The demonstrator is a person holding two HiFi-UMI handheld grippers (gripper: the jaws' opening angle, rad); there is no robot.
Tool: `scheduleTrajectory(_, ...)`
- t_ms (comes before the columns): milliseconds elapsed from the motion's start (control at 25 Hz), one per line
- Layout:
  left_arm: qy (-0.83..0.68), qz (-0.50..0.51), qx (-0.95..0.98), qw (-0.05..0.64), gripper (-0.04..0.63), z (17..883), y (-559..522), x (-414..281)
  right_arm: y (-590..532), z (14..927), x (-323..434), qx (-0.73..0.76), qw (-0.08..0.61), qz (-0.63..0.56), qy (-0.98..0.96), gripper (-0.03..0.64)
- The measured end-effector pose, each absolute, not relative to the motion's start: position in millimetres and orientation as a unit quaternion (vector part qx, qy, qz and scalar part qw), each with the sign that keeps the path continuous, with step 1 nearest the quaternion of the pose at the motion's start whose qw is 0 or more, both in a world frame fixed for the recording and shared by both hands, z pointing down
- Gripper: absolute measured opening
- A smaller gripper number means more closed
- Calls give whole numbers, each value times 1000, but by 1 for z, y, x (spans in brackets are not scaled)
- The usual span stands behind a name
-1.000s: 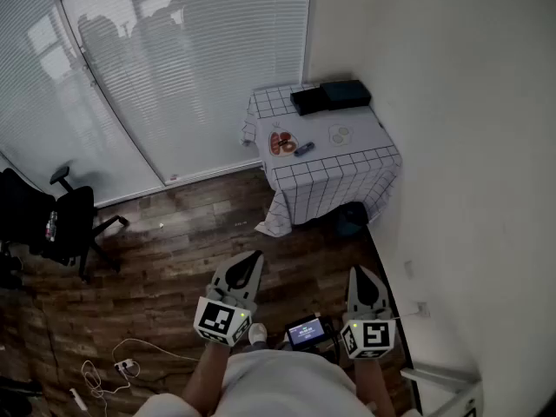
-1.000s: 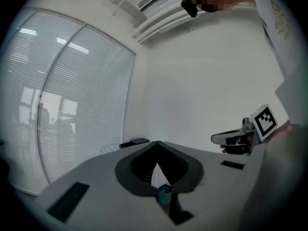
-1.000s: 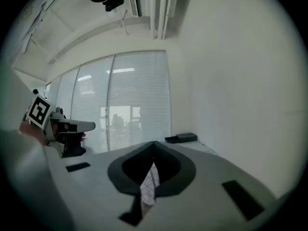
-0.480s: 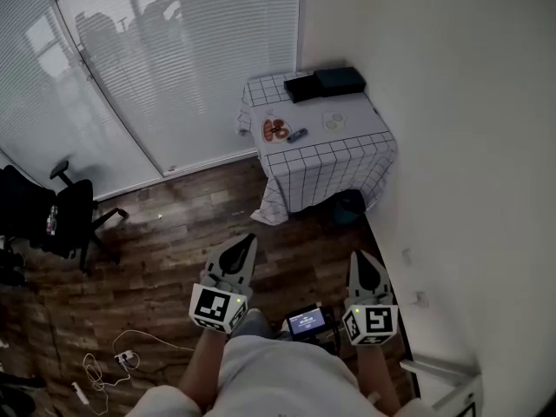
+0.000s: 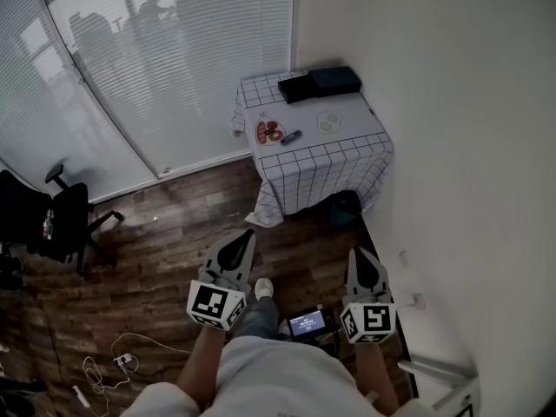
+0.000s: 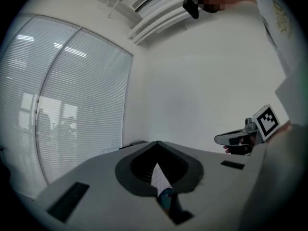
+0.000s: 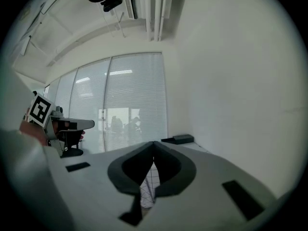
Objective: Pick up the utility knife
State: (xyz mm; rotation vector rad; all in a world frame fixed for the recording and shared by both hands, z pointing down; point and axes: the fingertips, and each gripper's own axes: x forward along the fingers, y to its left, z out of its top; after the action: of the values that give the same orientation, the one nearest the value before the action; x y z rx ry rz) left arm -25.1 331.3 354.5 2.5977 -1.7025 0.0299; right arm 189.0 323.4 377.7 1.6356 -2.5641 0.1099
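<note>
The utility knife (image 5: pixel 291 135) is seen lying on the table (image 5: pixel 356 127), just beside a plate (image 5: pixel 268 131) and well apart from both grippers. The left gripper (image 5: pixel 246 234) and right gripper (image 5: pixel 360 253) are held closed and empty. Since a second earlier, a shoe (image 5: pixel 263 288) has been stepped forward, so the approach is judged barely begun.
</note>
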Motion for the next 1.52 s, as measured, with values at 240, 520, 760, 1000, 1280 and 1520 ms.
scheduleTrajectory(240,-538,20,843,12,8,358,285,-26,283,380,188,545,58,37,-835,6)
scheduleTrajectory(520,-538,17,843,10,8,363,228,-50,228,385,168,551,65,39,-831,6)
scheduleTrajectory(760,-540,9,842,14,8,362,181,-78,188,388,145,556,69,39,-827,6)
scheduleTrajectory(1000,-524,19,851,25,8,371,152,-90,162,392,124,562,77,38,-822,6)
scheduleTrajectory(1280,-511,23,859,33,8,380,127,-98,149,399,113,573,82,49,-814,8)
scheduleTrajectory(1520,-508,18,861,32,8,380,104,-100,127,402,114,577,84,50,-811,8)
